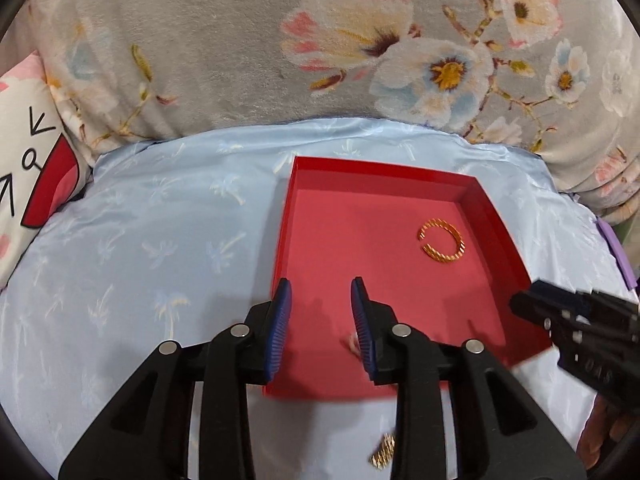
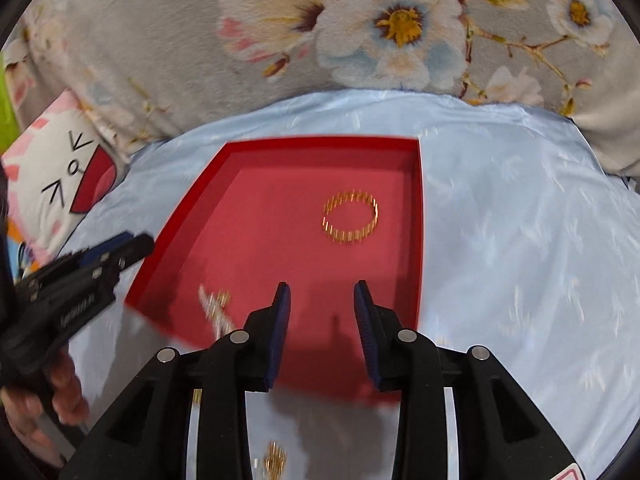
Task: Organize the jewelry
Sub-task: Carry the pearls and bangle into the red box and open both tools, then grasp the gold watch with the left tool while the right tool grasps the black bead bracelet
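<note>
A shallow red tray (image 1: 494, 216) (image 2: 188, 204) lies on a light blue satin cloth (image 1: 160, 220). A gold open bangle (image 1: 441, 240) (image 2: 351, 216) lies in the tray's far right part. A small pale and gold piece (image 2: 216, 308) lies near the tray's front, partly hidden behind a finger in the left wrist view (image 1: 352, 342). Another gold piece (image 1: 383, 451) (image 2: 275, 460) lies on the cloth in front of the tray. My left gripper (image 1: 321, 292) is open and empty over the tray's front left. My right gripper (image 2: 322, 294) is open and empty over the tray's front.
A grey floral blanket (image 1: 240, 40) rises behind the cloth. A white and pink cartoon cushion (image 1: 24, 168) lies at the left. A purple object (image 1: 618, 252) sits at the right edge. The other gripper shows in each view, the right one (image 1: 576, 320) and the left one (image 2: 80, 272).
</note>
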`<state>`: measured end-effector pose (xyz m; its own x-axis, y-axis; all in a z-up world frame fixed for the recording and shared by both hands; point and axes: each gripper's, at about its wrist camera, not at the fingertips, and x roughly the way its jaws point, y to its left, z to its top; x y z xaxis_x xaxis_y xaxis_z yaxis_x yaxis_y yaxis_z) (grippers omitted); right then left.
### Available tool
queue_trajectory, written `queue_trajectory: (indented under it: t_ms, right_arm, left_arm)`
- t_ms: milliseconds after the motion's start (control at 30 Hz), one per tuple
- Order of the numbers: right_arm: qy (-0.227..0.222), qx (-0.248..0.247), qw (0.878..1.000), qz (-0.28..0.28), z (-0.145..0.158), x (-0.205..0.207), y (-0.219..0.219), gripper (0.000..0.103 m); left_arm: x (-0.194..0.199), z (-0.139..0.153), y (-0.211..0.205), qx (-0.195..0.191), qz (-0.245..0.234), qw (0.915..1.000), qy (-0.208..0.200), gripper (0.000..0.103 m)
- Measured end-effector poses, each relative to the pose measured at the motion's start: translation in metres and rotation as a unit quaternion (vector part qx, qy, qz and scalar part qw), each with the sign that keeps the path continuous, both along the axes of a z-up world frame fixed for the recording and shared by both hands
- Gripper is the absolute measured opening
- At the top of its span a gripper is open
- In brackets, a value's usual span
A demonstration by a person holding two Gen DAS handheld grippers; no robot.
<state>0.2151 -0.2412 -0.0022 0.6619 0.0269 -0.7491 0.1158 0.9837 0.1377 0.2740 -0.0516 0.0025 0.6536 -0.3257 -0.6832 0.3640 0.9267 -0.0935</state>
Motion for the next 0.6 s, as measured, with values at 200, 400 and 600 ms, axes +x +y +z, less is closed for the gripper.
queue_trajectory:
  t_ms: [200, 400, 600]
  right_arm:
    - [0.021, 0.004, 1.000, -0.005, -0.021, -0.075, 0.009, 0.033]
    - [0.038, 0.034, 0.998, -0.030, -0.036, -0.128, -0.001, 0.033]
    - [0.044, 0.050, 0.997, -0.044, -0.039, -0.152, -0.007, 0.034]
  left_arm:
    - [-0.054, -0.014, 0.009, -0.007, -0.014, 0.9997, 0.017, 0.032]
    - [-0.088, -0.041, 0.000, -0.005, -0.043, 0.9981, 0.043, 0.048]
    - [-0.086, -0.062, -0.016, 0.012, -0.054, 0.9970, 0.055, 0.048]
